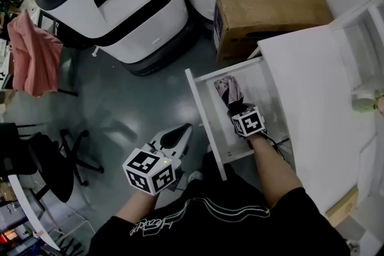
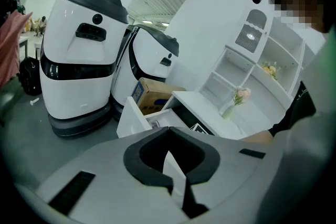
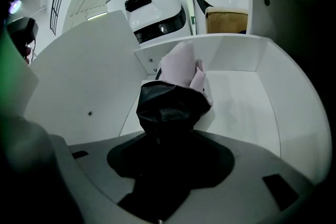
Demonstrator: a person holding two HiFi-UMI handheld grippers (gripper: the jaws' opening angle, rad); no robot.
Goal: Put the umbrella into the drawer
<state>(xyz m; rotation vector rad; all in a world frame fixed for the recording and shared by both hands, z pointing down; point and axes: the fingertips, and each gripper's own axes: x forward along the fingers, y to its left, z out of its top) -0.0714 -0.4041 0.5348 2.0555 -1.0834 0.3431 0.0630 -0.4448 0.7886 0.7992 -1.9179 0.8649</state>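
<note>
Black-and-pink umbrella pinched in right gripper fingers, low inside open drawer, ready for release; left gripper fingers together, empty.

The grey left gripper, with a black-and-white marker cube at its back, is held low in front of the body on a bare left forearm and tilts slightly downward. Its black-padded jaws meet at the tips with nothing between them. The grey right gripper points steeply down from a bare right forearm that comes out of a black short sleeve. Its jaws clamp the black end of a folded pink-patterned umbrella.
</note>
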